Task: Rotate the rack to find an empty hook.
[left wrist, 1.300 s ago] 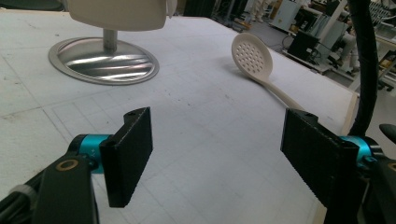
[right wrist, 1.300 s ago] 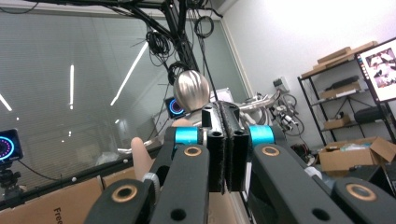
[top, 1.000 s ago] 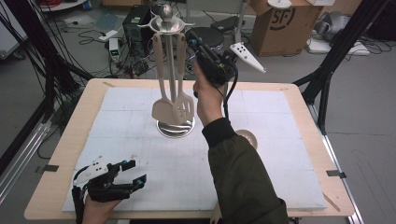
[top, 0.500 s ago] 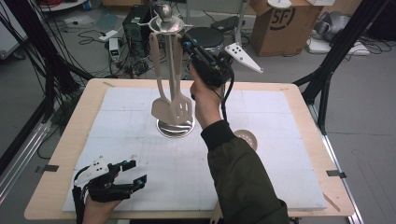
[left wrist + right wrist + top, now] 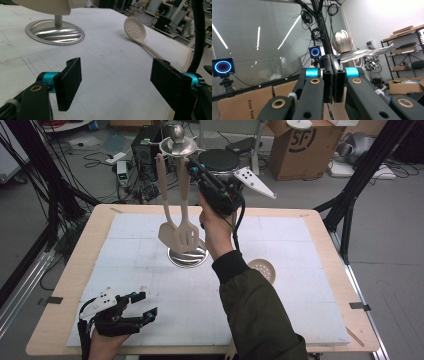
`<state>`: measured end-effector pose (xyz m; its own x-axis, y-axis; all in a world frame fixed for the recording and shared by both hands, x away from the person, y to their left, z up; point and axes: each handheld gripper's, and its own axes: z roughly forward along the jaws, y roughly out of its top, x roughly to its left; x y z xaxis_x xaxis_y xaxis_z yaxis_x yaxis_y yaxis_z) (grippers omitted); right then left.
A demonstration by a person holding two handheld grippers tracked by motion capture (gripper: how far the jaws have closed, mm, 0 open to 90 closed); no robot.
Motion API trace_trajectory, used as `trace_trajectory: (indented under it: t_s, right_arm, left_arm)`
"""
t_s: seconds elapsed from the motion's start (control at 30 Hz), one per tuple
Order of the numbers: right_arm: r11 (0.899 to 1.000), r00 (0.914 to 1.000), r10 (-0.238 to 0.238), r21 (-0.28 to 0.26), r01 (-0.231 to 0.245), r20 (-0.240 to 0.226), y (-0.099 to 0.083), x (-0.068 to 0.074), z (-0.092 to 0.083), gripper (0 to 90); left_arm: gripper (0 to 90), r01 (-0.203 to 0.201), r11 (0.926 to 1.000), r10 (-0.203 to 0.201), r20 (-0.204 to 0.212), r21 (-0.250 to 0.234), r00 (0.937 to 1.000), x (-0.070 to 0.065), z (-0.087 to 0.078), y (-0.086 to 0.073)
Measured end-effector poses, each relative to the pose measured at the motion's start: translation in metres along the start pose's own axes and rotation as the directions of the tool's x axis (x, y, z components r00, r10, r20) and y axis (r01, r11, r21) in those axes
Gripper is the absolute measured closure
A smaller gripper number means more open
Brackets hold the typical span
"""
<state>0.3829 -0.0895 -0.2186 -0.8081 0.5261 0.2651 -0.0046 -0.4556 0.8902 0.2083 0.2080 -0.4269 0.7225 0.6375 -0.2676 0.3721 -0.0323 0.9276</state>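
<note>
Reaching up high, the right hand-held gripper (image 5: 192,167) sits just beside the top of the silver stand (image 5: 187,256). Its two black jaws are pressed tight together, and I can see nothing between them in the right gripper view. The shiny silver ball (image 5: 342,41) at the top of the stand is just behind the jaw tips there, and the flat silver rim (image 5: 367,53) under the ball sticks out to the right. I cannot tell if the jaws touch the stand.

Two cream tools hang from the stand. One is a slotted turner (image 5: 189,236) with long holes in it. The other is a plain spatula (image 5: 167,231), just beside it on the left. Both hang down over the round silver base.

A cream skimmer spoon (image 5: 264,270) with many little holes lies flat on the white surface (image 5: 300,270), to the right of the base and partly hidden by the person's dark sleeve (image 5: 260,315).

The left hand-held gripper (image 5: 142,305) rests low near the front left corner of the surface, well apart from the stand. Its jaws are wide apart and hold nothing. In the left gripper view they point across the surface toward the skimmer spoon (image 5: 135,30).
</note>
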Motion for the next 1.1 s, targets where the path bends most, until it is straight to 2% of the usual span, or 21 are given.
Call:
trace_trajectory:
  t_s: [0.23, 0.47, 0.57, 0.73, 0.87, 0.97, 1.1]
  right_arm:
    - [1.000, 0.9997, -0.008, 0.029, 0.009, -0.025, -0.002, 0.008, 0.006, 89.7]
    - [0.999, 0.9996, -0.010, 0.038, 0.011, -0.027, -0.004, 0.011, 0.010, 89.8]
    - [0.999, 0.9986, 0.026, 0.042, -0.024, -0.047, -0.007, 0.013, 0.013, 89.8]
    - [0.997, 0.9971, -0.021, 0.079, 0.027, -0.072, -0.009, 0.025, 0.022, 89.7]
    - [0.996, 0.9970, -0.030, 0.084, 0.036, -0.071, -0.008, 0.025, 0.021, 89.7]
    - [0.997, 0.9974, -0.027, 0.073, 0.032, -0.066, -0.006, 0.022, 0.018, 89.8]
    - [0.999, 0.9979, -0.020, 0.032, 0.022, -0.061, 0.000, 0.016, 0.012, 89.4]
  left_arm:
    - [25.7, 0.004, 1.0000, -0.004, 0.000, 0.001, 1.0000, 0.000, 0.000, 0.000]
    - [25.7, 0.004, 1.0000, -0.004, 0.000, 0.000, 1.0000, 0.000, 0.000, 0.000]
    - [25.7, 0.008, 1.0000, -0.008, 0.003, 0.002, 1.0000, 0.000, 0.000, 0.000]
    - [25.7, 0.010, 1.0000, -0.010, 0.000, -0.003, 1.0000, 0.000, -0.001, 0.000]
    - [25.7, 0.012, 0.9999, -0.012, 0.000, -0.008, 0.9999, 0.000, -0.001, 0.000]
    - [25.7, 0.007, 0.9999, -0.007, 0.004, -0.008, 1.0000, 0.000, -0.002, 0.000]
    - [25.7, 0.005, 1.0000, -0.005, 0.002, -0.006, 1.0000, 0.000, -0.002, 0.000]
